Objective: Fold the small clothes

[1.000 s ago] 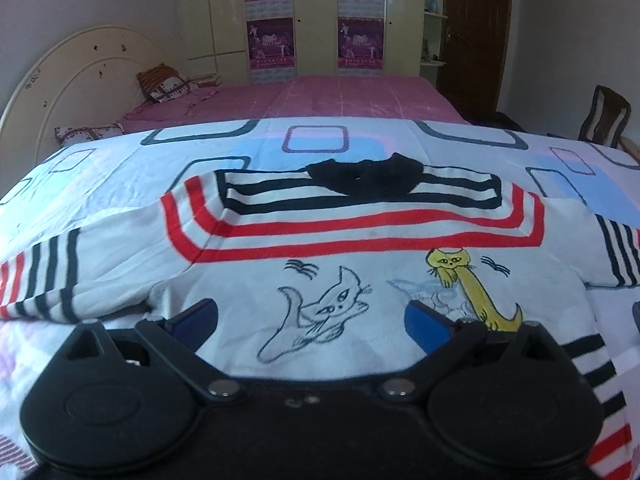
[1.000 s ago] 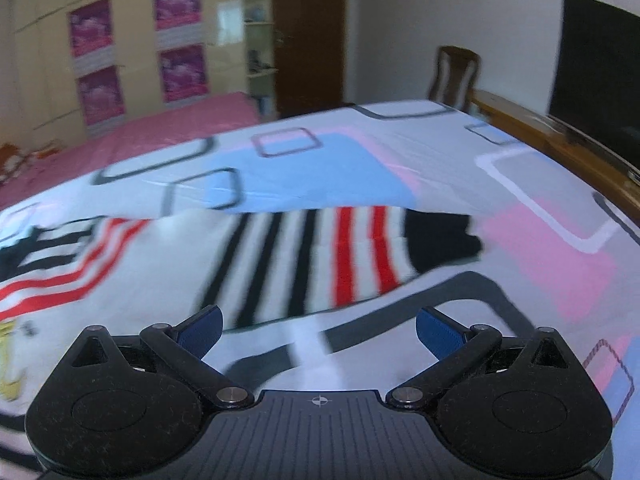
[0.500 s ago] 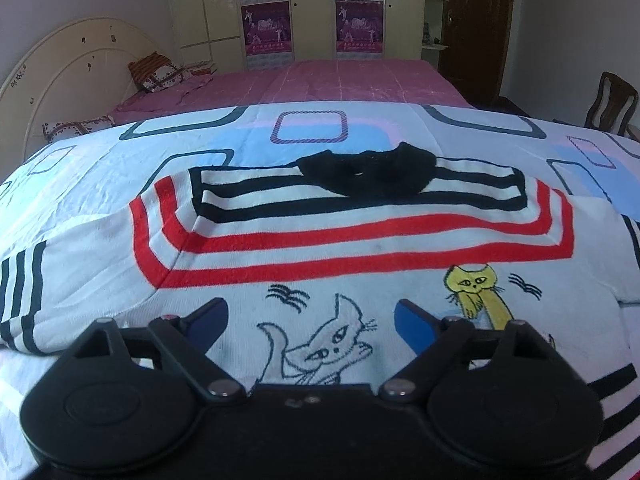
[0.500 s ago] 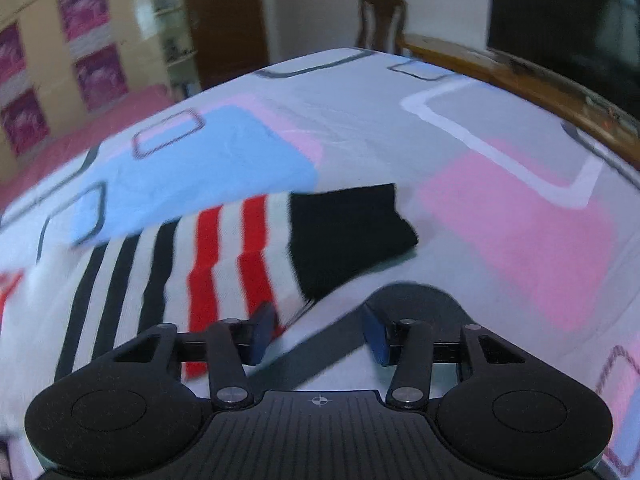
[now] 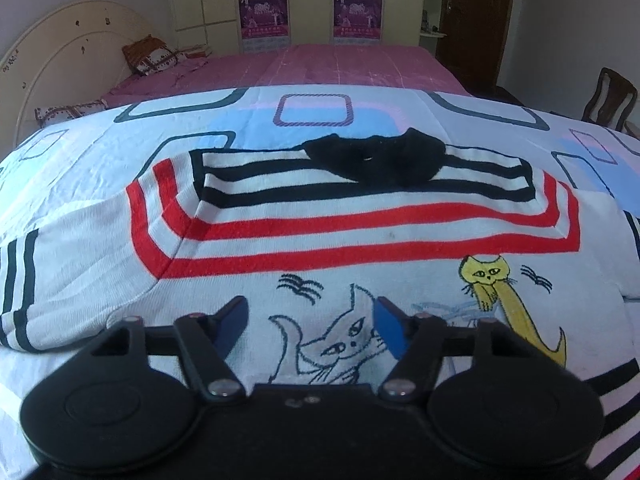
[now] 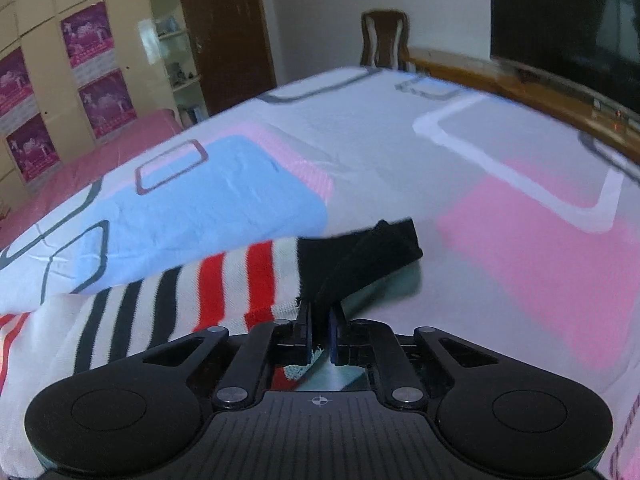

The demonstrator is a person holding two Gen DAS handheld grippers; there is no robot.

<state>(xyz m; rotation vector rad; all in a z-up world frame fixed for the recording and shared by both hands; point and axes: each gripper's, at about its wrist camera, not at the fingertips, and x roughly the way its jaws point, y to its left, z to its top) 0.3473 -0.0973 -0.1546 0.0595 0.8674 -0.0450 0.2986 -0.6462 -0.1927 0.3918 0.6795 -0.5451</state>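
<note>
A small white sweater (image 5: 360, 248) with red and black stripes, a black collar (image 5: 376, 158) and cat drawings lies flat on the bed, front up. My left gripper (image 5: 310, 326) is open, its blue pads low over the white cat drawing on the chest. In the right wrist view my right gripper (image 6: 319, 320) is shut on the black cuff (image 6: 360, 256) of the striped sleeve (image 6: 192, 296), which is lifted slightly off the cover.
The bed cover (image 6: 520, 248) is white with pink and blue squares. A wooden footboard (image 6: 520, 80) and a chair (image 6: 384, 40) stand beyond the sleeve. A pink bed (image 5: 320, 64), headboard (image 5: 60, 56) and wardrobe lie behind the sweater.
My right gripper moved to the sleeve's black cuff and closed on it. My left gripper moved forward over the chest and its jaws narrowed somewhat but stay open.
</note>
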